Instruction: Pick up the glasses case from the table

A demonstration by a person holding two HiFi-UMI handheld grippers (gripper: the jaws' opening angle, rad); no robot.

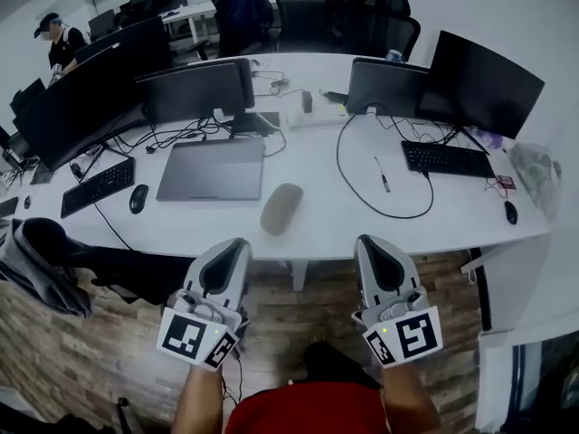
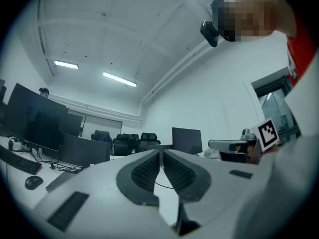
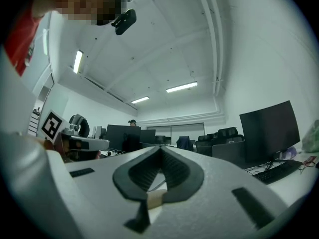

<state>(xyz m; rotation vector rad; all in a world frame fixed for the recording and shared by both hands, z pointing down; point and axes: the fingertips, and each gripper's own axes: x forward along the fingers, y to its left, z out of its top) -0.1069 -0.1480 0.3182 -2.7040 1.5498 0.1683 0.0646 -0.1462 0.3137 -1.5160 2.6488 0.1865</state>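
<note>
We hold the left gripper (image 1: 239,244) and right gripper (image 1: 367,240) short of the white table (image 1: 326,229), over wooden floor (image 1: 298,324), each with jaws pressed together on nothing. The beige glasses case (image 1: 281,208) lies near the table's front edge, ahead between them, just right of a closed grey laptop (image 1: 213,169). A looped black cable (image 1: 355,197) and a pen (image 1: 384,175) lie further right, and a mouse (image 1: 137,198) lies left.

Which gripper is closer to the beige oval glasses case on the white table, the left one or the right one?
Left. The left gripper is just in front of the beige oval glasses case, slightly to its left; the right gripper is farther off to its right.
</note>
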